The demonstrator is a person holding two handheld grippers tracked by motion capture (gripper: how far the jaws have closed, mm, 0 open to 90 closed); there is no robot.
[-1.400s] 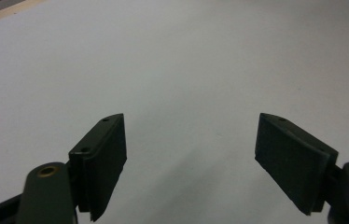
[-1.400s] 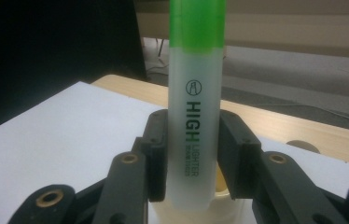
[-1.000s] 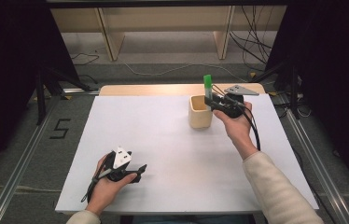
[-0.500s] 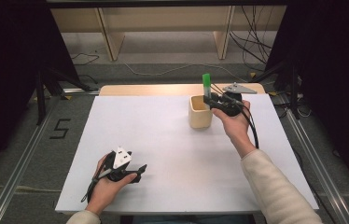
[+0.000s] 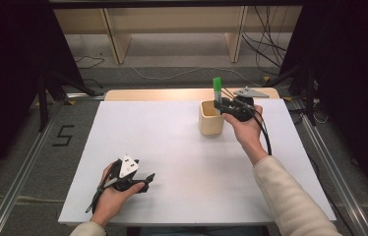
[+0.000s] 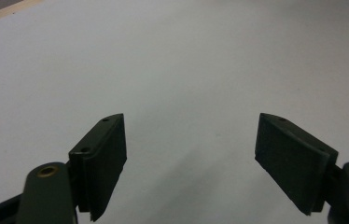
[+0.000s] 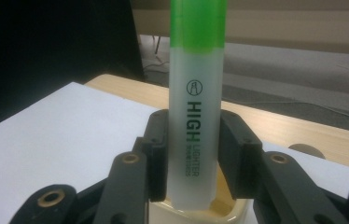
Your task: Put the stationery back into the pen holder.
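At the far right of the white table (image 5: 182, 147), the person's right gripper (image 5: 227, 105) is pinching a green highlighter (image 7: 196, 107) upright between its two black jaws, the marker's lower end sitting just inside the mouth of a small cream cup (image 5: 210, 118). The step in hand looks like placing the highlighter in the cup or lifting it out; which of the two cannot be told. Either way it calls for keeping the barrel vertical and centred over the opening so that it is not scraping the rim or tipping the light cup. Near the front left corner, the left gripper (image 5: 132, 181) is resting low over the bare tabletop with its jaws spread wide and nothing between them, well apart from the cup. Nothing on the table is standing in the way; beyond its wooden far edge, shelf legs (image 5: 115, 42) and loose cables (image 5: 265, 54) are lying on the floor.
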